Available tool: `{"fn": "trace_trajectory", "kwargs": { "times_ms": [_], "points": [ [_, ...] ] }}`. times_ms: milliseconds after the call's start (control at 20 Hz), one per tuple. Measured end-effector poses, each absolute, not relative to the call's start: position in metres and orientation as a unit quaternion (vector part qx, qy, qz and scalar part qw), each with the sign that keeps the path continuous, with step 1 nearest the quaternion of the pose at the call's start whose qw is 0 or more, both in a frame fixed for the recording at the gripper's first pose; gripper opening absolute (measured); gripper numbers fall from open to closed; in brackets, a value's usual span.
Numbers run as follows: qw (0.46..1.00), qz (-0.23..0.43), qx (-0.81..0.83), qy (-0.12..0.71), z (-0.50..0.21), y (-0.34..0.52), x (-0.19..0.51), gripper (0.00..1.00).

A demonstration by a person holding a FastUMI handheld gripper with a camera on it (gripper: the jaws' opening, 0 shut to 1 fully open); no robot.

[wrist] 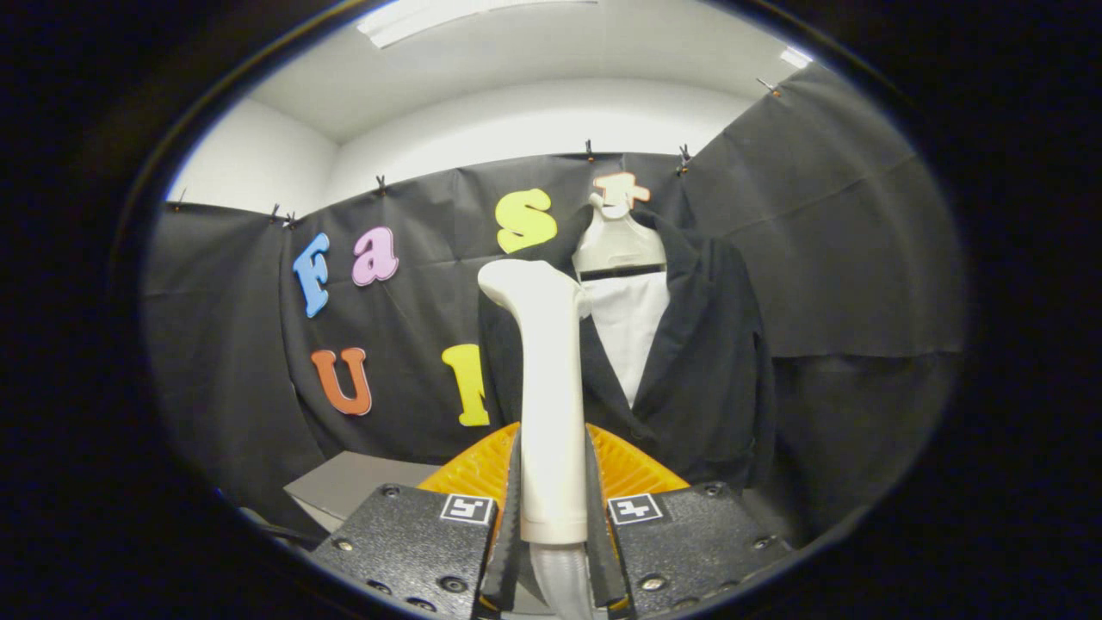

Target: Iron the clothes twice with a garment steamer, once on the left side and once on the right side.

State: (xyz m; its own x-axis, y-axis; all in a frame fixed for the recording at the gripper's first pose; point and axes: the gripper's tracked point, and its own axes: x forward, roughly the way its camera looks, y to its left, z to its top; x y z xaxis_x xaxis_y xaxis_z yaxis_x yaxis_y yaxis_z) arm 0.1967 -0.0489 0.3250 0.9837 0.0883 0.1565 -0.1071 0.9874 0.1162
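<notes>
between the fingers (pixel 551 482) stands the white plastic handheld garment steamer (pixel 544 379), upright, its handle clamped from both sides by the two fingers, which press flat against it. a pale ribbed hose (pixel 558 577) leaves the steamer's base and drops down between the fingers. the steamer's rounded head rises above the fingers and bends toward the left. just beyond it hangs the black tailored jacket (pixel 697 370), open at the front over a white shirt panel (pixel 633 331), on a cream plastic hanger form (pixel 618 241) against the black cloth wall. the steamer head overlaps the jacket's left lapel in the gripper view; whether it touches the cloth i cannot tell. a grey table (pixel 353 486) lies low, left of the fingers.
</notes>
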Motion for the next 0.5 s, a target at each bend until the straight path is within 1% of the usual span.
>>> {"fn": "trace_trajectory", "kwargs": {
  "times_ms": [200, 500],
  "points": [
    [0.994, 0.054, 0.052, -0.079, 0.329, -0.048, 0.221, 0.35],
    [0.996, 0.050, 0.046, -0.058, 0.312, -0.044, 0.242, 0.35]
  ]
}}
